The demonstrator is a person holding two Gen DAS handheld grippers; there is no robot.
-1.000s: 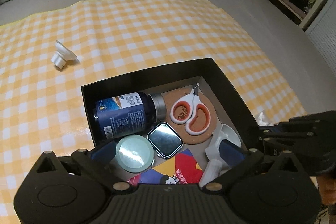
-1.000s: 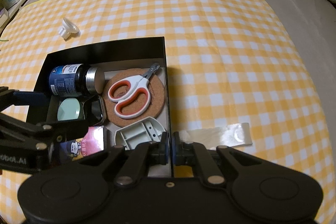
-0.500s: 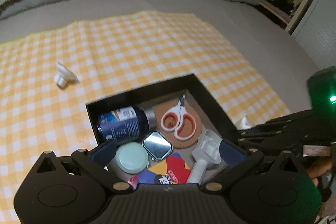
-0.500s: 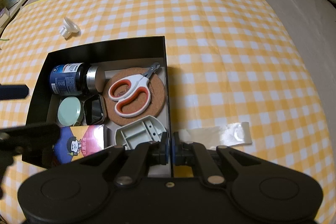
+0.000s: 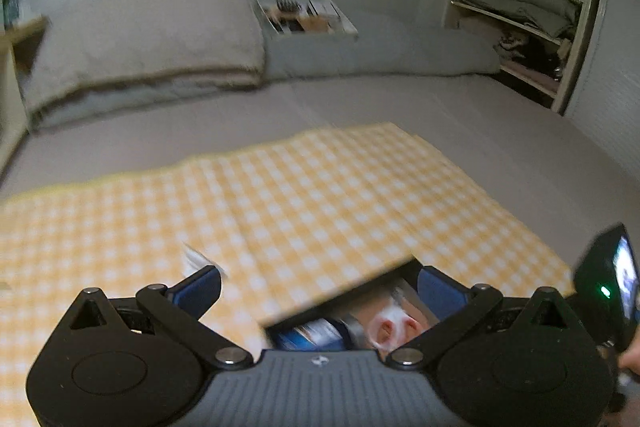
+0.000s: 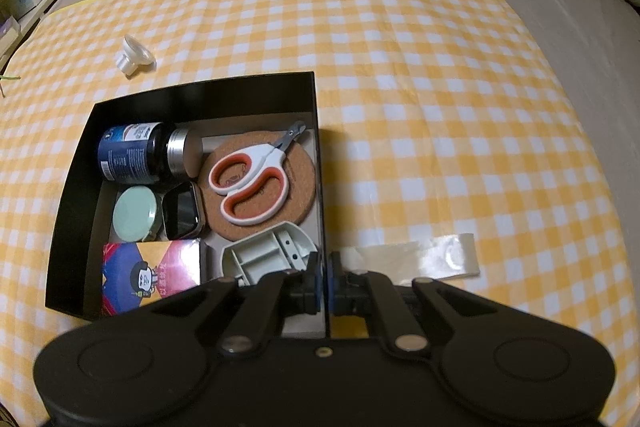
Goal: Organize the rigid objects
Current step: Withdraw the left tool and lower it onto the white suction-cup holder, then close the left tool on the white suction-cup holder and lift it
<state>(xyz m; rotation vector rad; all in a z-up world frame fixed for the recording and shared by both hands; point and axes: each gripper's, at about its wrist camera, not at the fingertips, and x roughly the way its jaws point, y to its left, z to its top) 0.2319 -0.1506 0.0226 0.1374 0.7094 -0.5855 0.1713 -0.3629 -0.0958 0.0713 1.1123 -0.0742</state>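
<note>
Right gripper [image 6: 324, 277]: jaws pinched on the near right wall of the black box [image 6: 200, 93], steadying it.
Left gripper [image 5: 318, 291]: jaws spread wide, holding nothing; nearer the stray piece, which shows blurred by its left finger.
Box contents: scissors [image 6: 250, 183] on cork coaster [image 6: 298, 187], blue bottle [image 6: 134, 157], tins, card pack.
Remaining item: white funnel-shaped piece [image 6: 134, 59], lying on its side on the checked cloth [image 6: 400, 67], beyond the box's far left corner; path clear.
Clutter: clear plastic strip [image 6: 420, 255], right of the box.
</note>
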